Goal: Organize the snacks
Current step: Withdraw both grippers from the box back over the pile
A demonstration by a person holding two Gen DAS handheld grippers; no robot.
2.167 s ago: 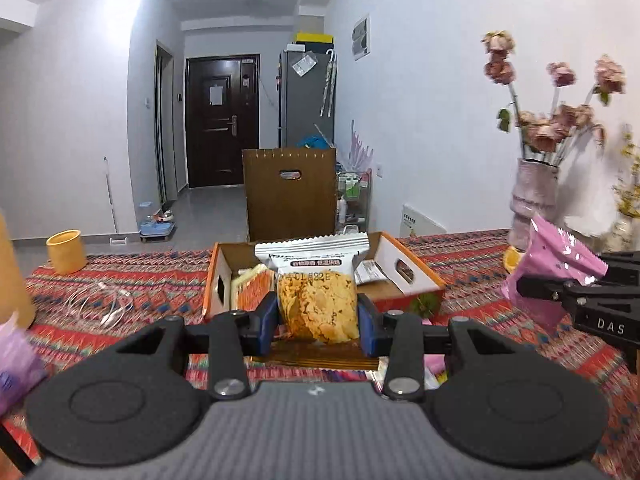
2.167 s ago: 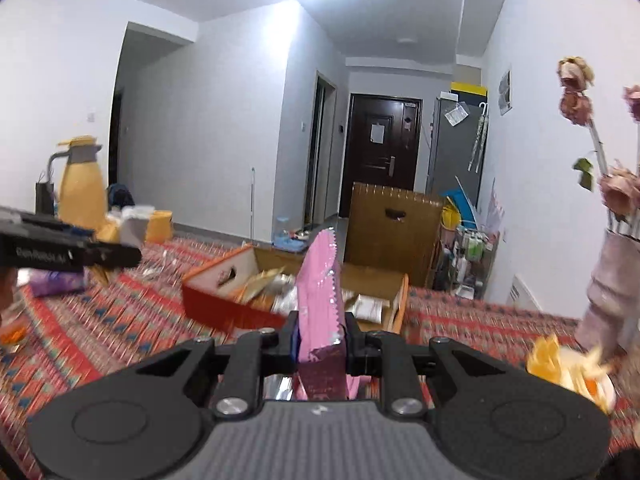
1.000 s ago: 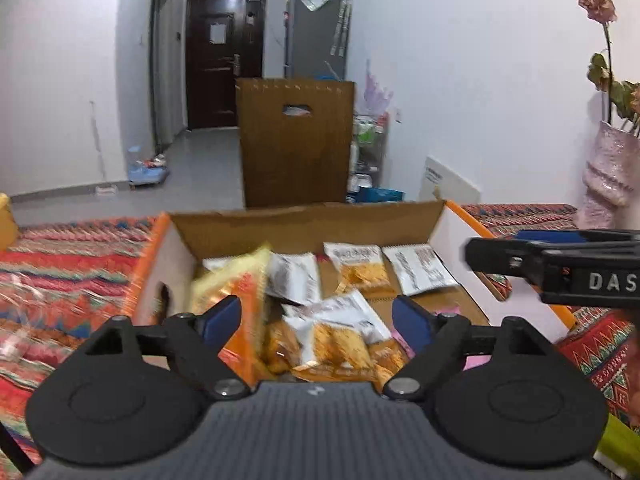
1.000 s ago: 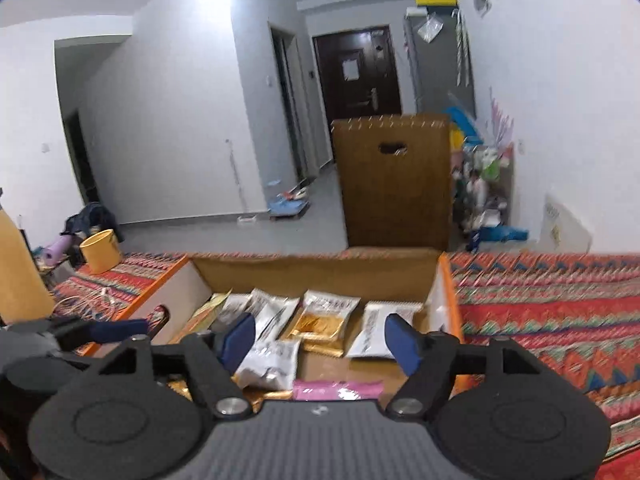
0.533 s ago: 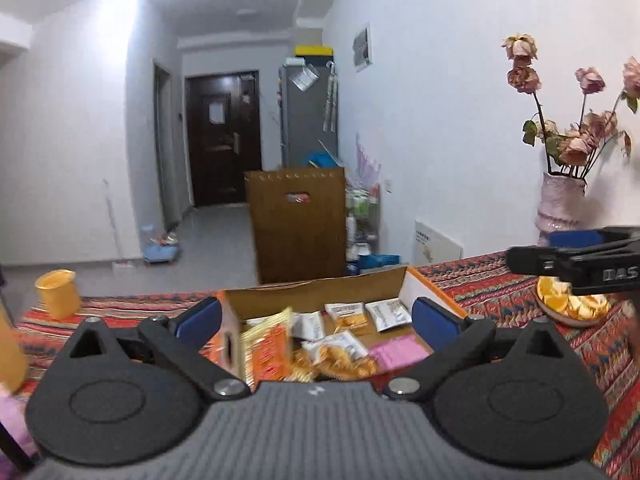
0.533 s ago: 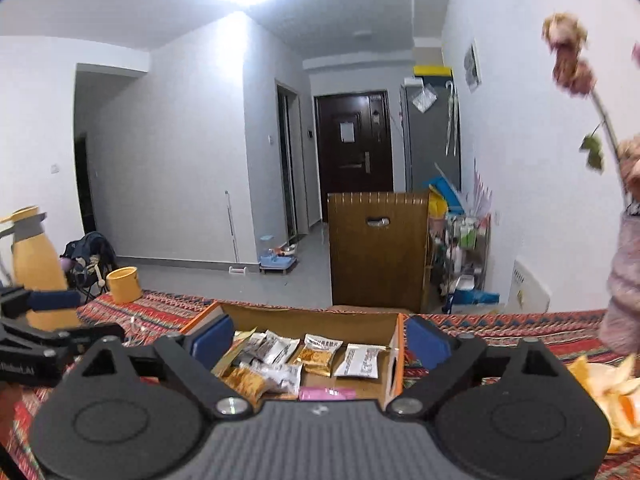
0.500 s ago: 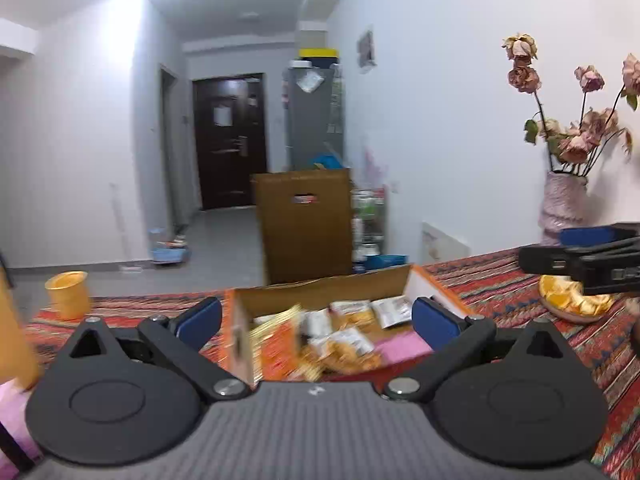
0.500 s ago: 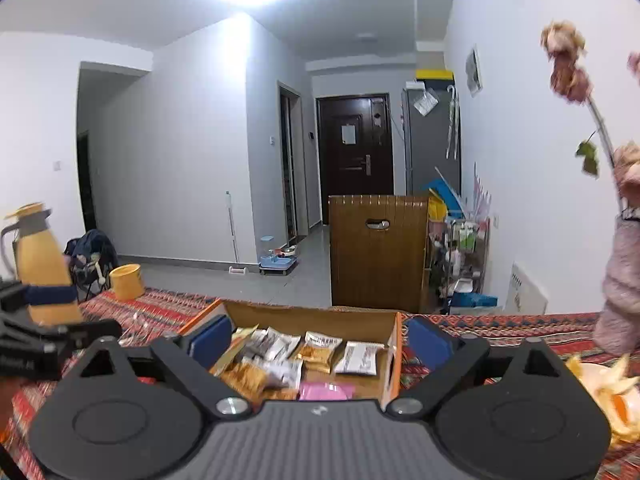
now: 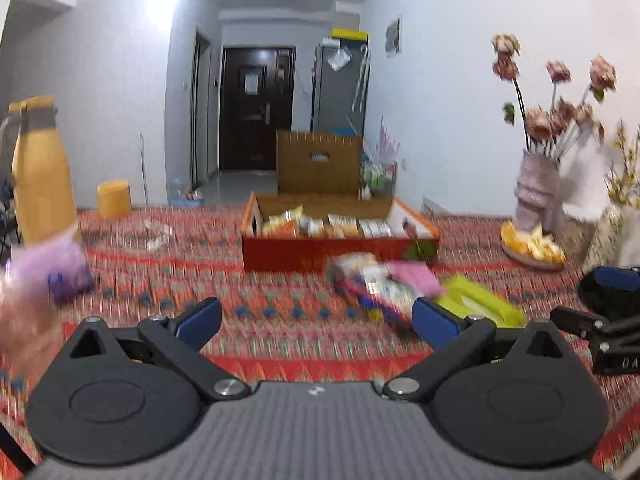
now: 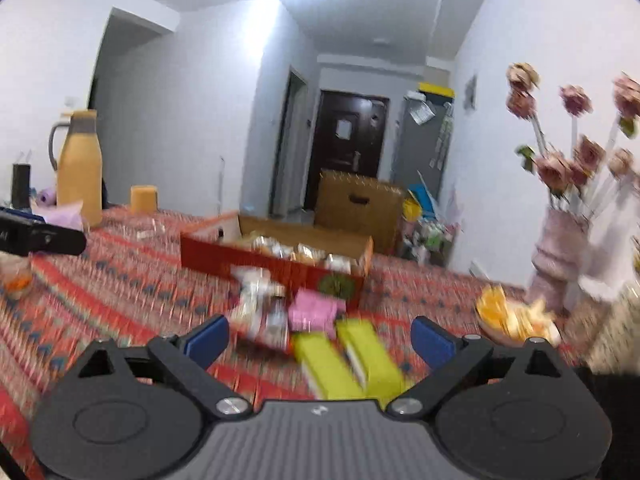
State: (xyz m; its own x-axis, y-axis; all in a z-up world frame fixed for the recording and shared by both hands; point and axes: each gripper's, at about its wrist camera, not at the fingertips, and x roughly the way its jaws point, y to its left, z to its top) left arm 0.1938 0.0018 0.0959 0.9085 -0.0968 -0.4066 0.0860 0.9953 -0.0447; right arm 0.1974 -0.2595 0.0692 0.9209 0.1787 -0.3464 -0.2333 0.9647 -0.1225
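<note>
An open red cardboard box (image 9: 340,248) holding several snack packets stands mid-table; it also shows in the right wrist view (image 10: 276,264). In front of it lies a loose pile: a pink packet (image 9: 414,274) (image 10: 314,312), mixed packets (image 9: 376,284) (image 10: 260,308) and two yellow-green boxes (image 10: 348,354) (image 9: 478,300). My left gripper (image 9: 316,320) is open and empty, well back from the pile. My right gripper (image 10: 320,338) is open and empty, just short of the yellow-green boxes. Both views are blurred.
A yellow thermos (image 9: 38,172) and a purple bag (image 9: 56,264) stand at the left. A pink vase of flowers (image 9: 538,188) and a plate of orange peel (image 9: 530,246) stand at the right. A patterned red cloth (image 9: 200,280) covers the table.
Both grippers dropped their packets into the box, opened, and have pulled back from it toward the near side of the table. The loose pile has come into view.
</note>
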